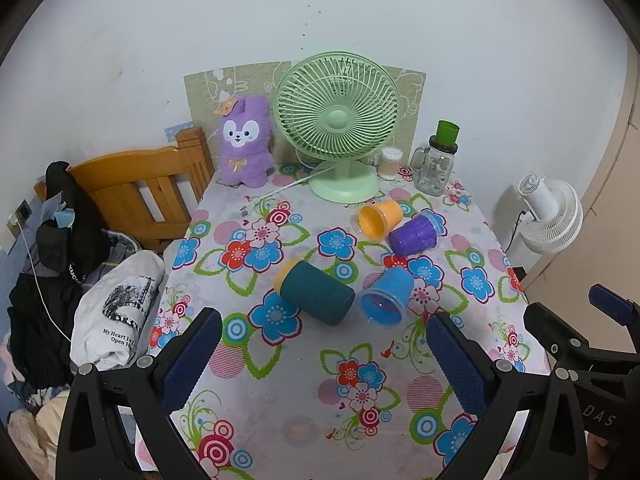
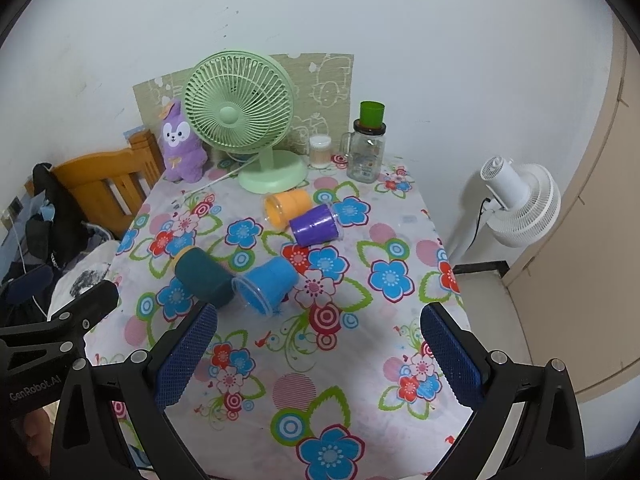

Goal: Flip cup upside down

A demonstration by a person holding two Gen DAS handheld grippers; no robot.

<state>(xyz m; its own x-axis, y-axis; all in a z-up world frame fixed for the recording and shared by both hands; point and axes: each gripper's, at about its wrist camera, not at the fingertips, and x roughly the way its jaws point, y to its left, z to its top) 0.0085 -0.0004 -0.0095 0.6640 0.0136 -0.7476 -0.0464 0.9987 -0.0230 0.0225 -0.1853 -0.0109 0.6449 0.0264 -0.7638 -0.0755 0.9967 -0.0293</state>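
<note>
Several cups lie on their sides on the flowered tablecloth [image 1: 304, 392]: a dark teal cup [image 1: 318, 294] [image 2: 204, 276], a blue cup [image 1: 386, 296] [image 2: 266, 282] touching it, a purple cup [image 1: 414, 236] [image 2: 316, 225] and an orange cup [image 1: 380, 216] [image 2: 286, 207] behind. My left gripper [image 1: 320, 356] is open and empty, above the near part of the table, short of the teal and blue cups. My right gripper [image 2: 318, 354] is open and empty, to the right of the left one, also short of the cups.
A green desk fan [image 1: 338, 120], a purple plush rabbit [image 1: 246, 142], a cotton-swab jar [image 1: 390, 163] and a glass jar with a green cup on top [image 1: 436, 160] stand at the back. A white fan [image 2: 516, 204] stands right of the table. A wooden bed frame [image 1: 148, 192] and clothes lie left.
</note>
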